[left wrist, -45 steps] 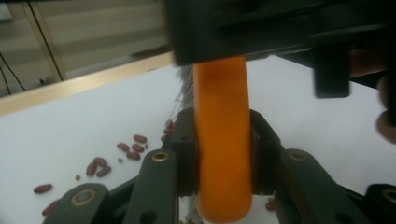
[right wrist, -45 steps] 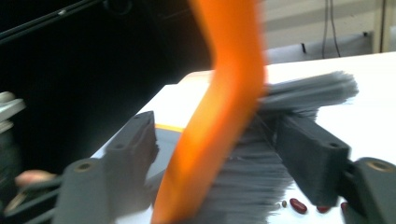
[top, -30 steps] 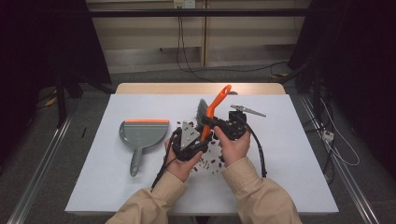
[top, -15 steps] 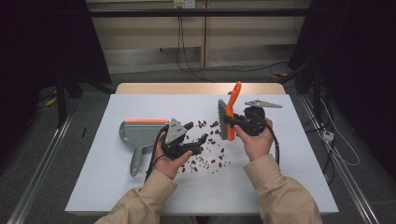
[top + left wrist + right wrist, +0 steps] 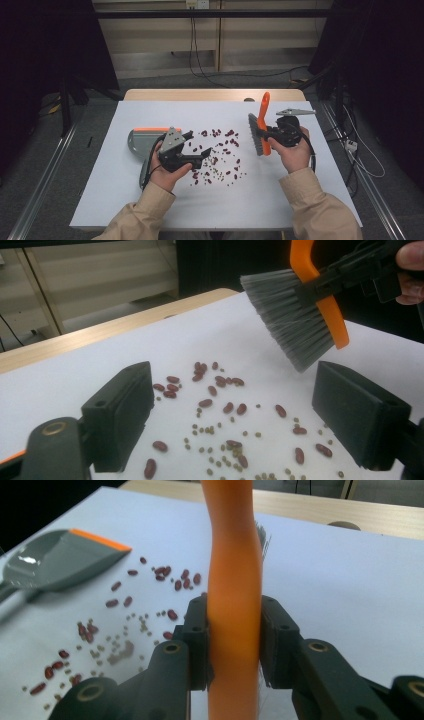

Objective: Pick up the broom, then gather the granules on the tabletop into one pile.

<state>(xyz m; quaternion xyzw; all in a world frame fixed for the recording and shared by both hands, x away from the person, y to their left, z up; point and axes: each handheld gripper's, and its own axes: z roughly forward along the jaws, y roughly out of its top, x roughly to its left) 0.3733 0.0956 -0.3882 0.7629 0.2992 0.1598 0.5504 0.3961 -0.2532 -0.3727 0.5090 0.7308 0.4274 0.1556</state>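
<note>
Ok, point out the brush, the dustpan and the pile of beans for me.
brush [image 5: 255,134], high view, on the grey bristles.
dustpan [image 5: 60,560], right gripper view, on the grey scoop behind its orange lip.
beans [image 5: 220,390], left gripper view, on a red bean mid-scatter.

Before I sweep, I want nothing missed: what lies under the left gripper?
Red beans and small green ones lie scattered on the white table beneath the open left gripper. The dustpan sits behind it; whatever lies under the hand is hidden.

Brush [image 5: 261,131]: smooth orange plastic handle, grey bristles. Dustpan [image 5: 60,560]: glossy grey plastic. Table [image 5: 300,200]: matt white.
</note>
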